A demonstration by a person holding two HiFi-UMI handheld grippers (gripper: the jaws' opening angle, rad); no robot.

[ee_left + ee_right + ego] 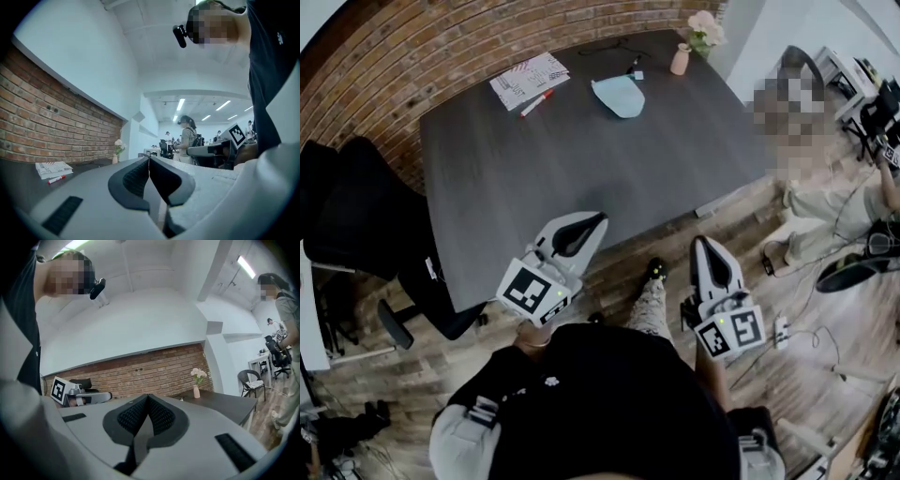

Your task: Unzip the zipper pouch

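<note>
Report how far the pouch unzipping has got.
Done: nothing visible. The light blue pouch lies untouched at the far end of the table; whether it is zipped is too small to tell. In hand: nothing; the left gripper and right gripper are shut and empty, at the near side, well short of it. Left: reaching the pouch, gripping it, unzipping it.

Dark grey table [581,178] beside a brick wall [412,56], bearing printed papers [529,80], a red marker [536,103] just beside them, and a pink flower vase [681,59].

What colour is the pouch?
The pouch is light blue; the head view shows it best.
</note>
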